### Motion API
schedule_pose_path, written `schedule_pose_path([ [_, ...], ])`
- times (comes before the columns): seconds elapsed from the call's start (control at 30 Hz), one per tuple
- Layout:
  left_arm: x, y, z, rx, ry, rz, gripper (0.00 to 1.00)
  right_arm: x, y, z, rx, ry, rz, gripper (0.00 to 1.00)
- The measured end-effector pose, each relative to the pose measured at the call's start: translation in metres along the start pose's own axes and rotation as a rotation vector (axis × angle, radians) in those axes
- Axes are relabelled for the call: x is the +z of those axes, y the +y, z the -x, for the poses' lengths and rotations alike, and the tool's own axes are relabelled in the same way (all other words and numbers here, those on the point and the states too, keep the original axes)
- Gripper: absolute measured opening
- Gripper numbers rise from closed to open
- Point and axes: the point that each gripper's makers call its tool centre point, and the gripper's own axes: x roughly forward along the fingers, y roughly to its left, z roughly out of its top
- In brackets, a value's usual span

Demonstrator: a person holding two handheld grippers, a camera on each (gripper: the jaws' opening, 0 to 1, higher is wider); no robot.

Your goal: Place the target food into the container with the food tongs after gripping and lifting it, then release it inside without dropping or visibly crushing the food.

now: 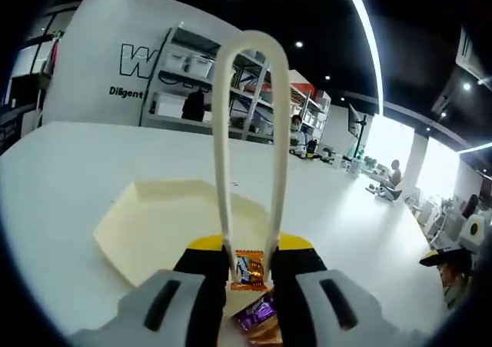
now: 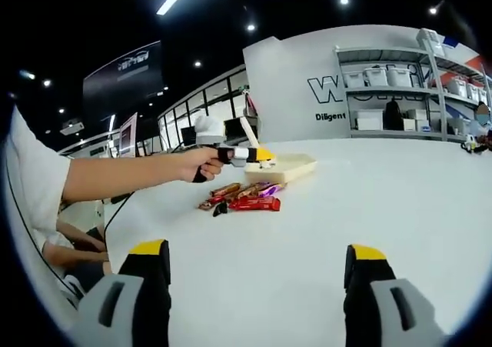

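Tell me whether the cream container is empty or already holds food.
Empty. In the left gripper view the container shows a bare cream floor; the orange candy sits pinched in the tongs, near the container's edge.

Orange-wrapped candy (image 1: pixel 249 270) between tongs (image 1: pixel 250 155)

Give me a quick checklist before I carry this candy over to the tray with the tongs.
1. Left gripper shut on the tongs: ok, its jaws squeeze both arms of the cream loop.
2. Candy held: ok, an orange wrapped piece sits pinched at the tong tips, though how firm the hold is cannot be told.
3. Candy uncrushed: cannot tell, the wrapper looks whole but it is small.
4. Container reachable: ok, the cream tray lies on the white table just beyond the tips, with bare floor showing.
5. Right gripper out of the way: ok, open and holding nothing, apart from the candy pile.
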Motion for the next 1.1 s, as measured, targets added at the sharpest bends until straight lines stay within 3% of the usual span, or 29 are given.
schedule_pose_path([
  [0.2,-0.008,0.015,-0.009,0.031,0.033,-0.002,0.19,-0.006,-0.002,-0.003,-0.001,0.021,-0.003,0.92],
  [0.23,-0.004,0.013,-0.009,0.021,0.015,-0.022,0.19,-0.006,-0.002,-0.004,0.003,0.022,-0.009,0.92],
  [0.33,-0.007,0.015,-0.012,0.037,0.044,-0.034,0.19,-0.007,-0.003,-0.005,0.004,0.025,-0.015,0.92],
  [0.47,-0.006,0.02,-0.015,0.065,0.049,-0.112,0.22,-0.007,-0.002,-0.007,0.004,0.03,-0.012,0.92],
  [0.67,-0.006,0.021,-0.015,0.062,0.052,-0.12,0.22,-0.008,-0.002,-0.007,0.005,0.035,-0.01,0.91],
  [1.1,0.006,0.001,0.001,0.039,0.044,-0.157,0.22,-0.011,0.001,-0.005,0.003,0.042,-0.007,0.92],
])
